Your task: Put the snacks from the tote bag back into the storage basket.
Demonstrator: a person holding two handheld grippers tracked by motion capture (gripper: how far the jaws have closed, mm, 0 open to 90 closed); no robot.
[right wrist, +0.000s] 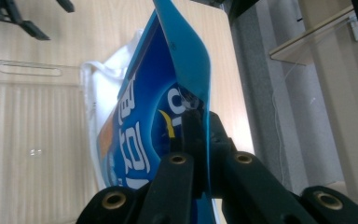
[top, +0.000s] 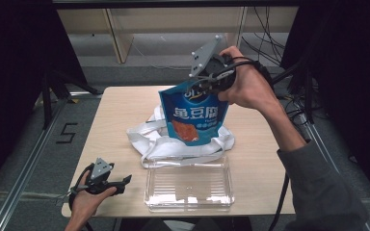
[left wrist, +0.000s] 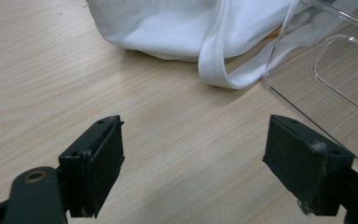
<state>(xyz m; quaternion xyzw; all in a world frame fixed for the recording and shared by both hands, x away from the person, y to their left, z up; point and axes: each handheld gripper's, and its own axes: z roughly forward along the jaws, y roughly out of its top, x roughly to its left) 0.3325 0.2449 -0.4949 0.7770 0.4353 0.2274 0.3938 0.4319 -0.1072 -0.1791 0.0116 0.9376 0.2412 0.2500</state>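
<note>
A blue snack pouch with white lettering and an orange picture hangs upright over a white cloth bag in the middle of the table. My right gripper is shut on the pouch's top edge, and its own view has the blue snack pouch pinched between the two jaws. Near the table's front left corner my left gripper rests low and open. Its fingers stand wide apart over bare wood, with the white cloth bag and its strap ahead.
A clear plastic tray lies at the table's front edge, just in front of the cloth bag; its corner, the clear plastic tray, is close to my left gripper. Behind the wooden table stand a shelf frame and hanging cables.
</note>
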